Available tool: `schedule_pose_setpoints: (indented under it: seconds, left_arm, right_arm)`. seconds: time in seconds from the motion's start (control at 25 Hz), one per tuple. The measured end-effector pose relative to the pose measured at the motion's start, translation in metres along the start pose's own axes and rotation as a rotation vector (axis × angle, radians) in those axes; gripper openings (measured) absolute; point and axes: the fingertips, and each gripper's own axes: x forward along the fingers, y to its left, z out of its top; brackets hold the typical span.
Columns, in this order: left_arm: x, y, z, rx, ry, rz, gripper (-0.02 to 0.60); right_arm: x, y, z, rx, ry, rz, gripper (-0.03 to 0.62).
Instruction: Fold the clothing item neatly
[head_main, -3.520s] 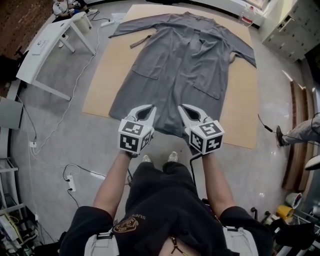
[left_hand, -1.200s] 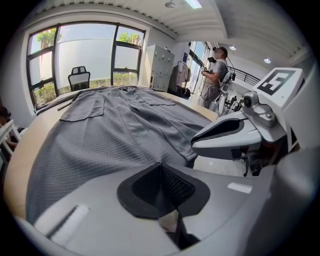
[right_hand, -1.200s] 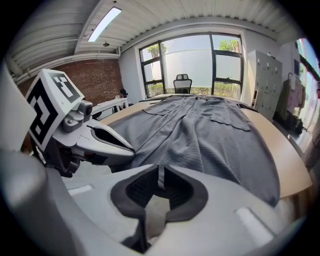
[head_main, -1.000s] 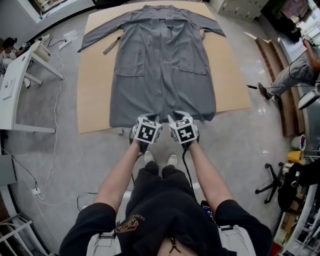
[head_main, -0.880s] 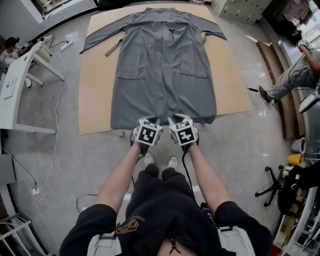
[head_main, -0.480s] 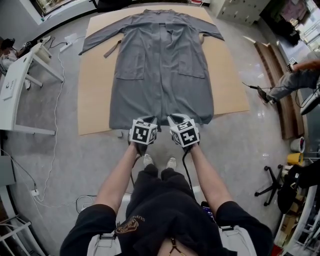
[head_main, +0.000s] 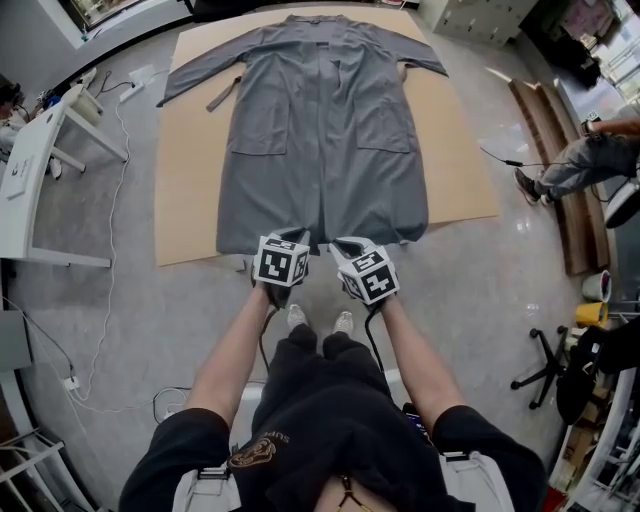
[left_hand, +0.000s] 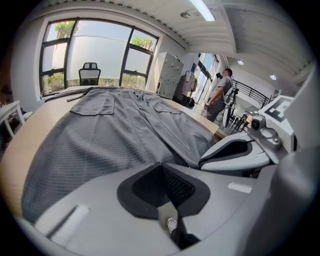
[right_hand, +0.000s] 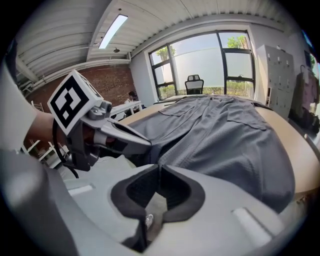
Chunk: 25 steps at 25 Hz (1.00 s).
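While under coat, board on floor.

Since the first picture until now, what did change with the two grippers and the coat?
Both grippers came down and together to the bottom hem of the coat. The left gripper has shut on the hem; the right gripper has just been closing its jaws on it. The coat still lies spread flat on the board.
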Motion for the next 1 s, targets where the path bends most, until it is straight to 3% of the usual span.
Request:
schedule_pose_setpoints:
  seconds: [0.48,0.6,0.68,0.72,0.84,1.0]
  left_arm:
    - [0.001,-0.006,-0.016,0.018,0.047,-0.019,0.014]
    - [-0.006,-0.007,-0.011,0.019,0.017,-0.015,0.018]
    - [-0.018,-0.01,-0.004,0.039,-0.023,-0.02,0.066]
    - [-0.025,-0.01,-0.002,0.051,-0.04,-0.017,0.093]
    - [-0.041,0.009,-0.002,0.063,-0.069,0.042,0.097]
    - [-0.067,0.068,-0.006,0.025,-0.079,0.212,0.097]
  right_arm:
    - [0.02,0.015,-0.041,0.05,0.07,0.067,0.026]
    - [0.012,0.018,-0.039,0.051,0.043,0.097,0.056]
    - [-0.001,0.015,-0.035,0.062,0.011,0.1,0.069]
    - [-0.008,0.009,-0.033,0.069,-0.006,0.093,0.069]
    - [-0.029,-0.024,-0.032,0.097,-0.042,0.023,0.069]
    - [-0.058,-0.086,-0.033,0.169,-0.081,-0.138,0.069]
